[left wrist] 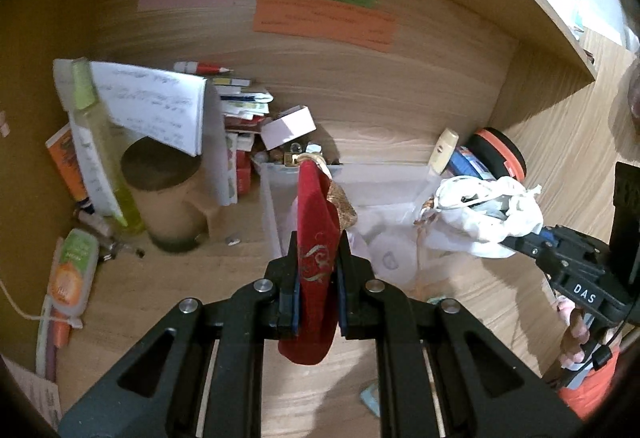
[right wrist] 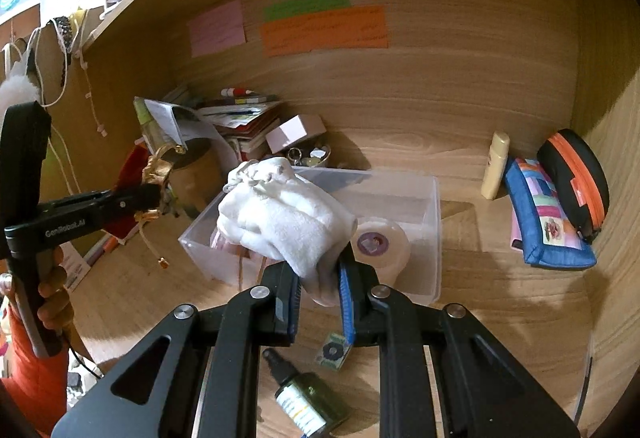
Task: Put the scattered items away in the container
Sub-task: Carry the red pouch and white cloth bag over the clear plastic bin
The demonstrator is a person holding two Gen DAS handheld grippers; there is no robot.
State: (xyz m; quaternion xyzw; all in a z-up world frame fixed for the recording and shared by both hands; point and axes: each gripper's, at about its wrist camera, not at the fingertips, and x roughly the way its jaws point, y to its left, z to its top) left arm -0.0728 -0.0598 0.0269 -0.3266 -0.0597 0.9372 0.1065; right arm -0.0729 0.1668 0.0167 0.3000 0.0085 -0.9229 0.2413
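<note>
My left gripper (left wrist: 318, 274) is shut on a red velvet pouch (left wrist: 316, 222) with gold trim, held upright above the near left edge of the clear plastic container (left wrist: 404, 173). My right gripper (right wrist: 320, 284) is shut on a white drawstring pouch (right wrist: 280, 213), held over the container's (right wrist: 434, 238) left half. The white pouch also shows in the left wrist view (left wrist: 484, 213), the red pouch in the right wrist view (right wrist: 132, 167). A white round tape roll (right wrist: 380, 246) lies inside the container.
A dark green dropper bottle (right wrist: 308, 394) and a small green packet (right wrist: 332, 352) lie on the desk in front. A cream tube (right wrist: 496, 165), blue patchwork pouch (right wrist: 544, 222) and black-orange case (right wrist: 576, 181) stand right. A brown jar (left wrist: 164, 197), books and bottles crowd the left.
</note>
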